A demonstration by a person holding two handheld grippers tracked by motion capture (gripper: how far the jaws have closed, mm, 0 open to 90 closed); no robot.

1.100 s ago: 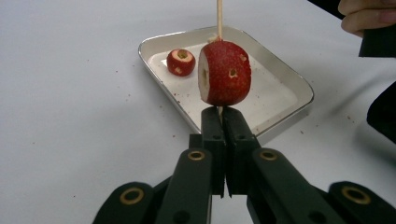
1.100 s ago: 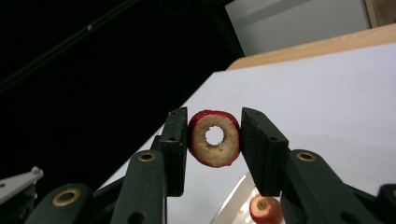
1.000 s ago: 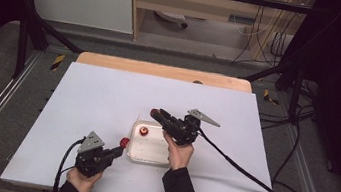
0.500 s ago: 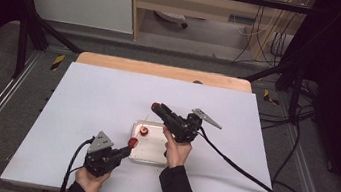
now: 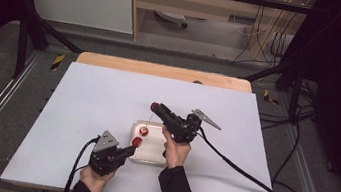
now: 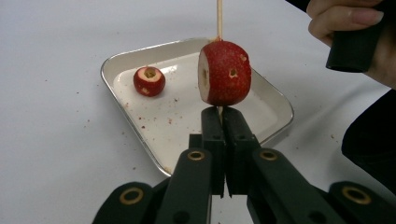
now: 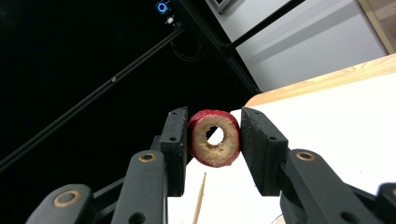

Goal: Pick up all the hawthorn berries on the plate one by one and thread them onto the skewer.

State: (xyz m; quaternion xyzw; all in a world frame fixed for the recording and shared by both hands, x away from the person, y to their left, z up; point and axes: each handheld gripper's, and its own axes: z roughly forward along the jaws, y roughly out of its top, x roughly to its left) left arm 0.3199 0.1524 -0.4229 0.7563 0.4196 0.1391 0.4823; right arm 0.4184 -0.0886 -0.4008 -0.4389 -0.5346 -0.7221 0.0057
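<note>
now right claw (image 7: pixel 211 140) pinches a cored fruit ring (image 7: pixel 214 138); left claw (image 6: pixel 222 116) clamps a skewer (image 6: pixel 218 18).

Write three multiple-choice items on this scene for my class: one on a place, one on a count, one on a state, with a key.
1. Where does the loose red fruit lie?
A in the metal tray
B on the wooden edge
C on the floor

2. How many red fruit pieces are there in all?
A one
B three
C five

3. What does the right gripper hold?
A nothing
B the skewer
C a cored fruit ring

Key: 1 A, it rests on the tray floor. 2 B, one in the tray, one on the skewer, one in the right jaws. 3 C, the jaws pinch the ring.
</note>
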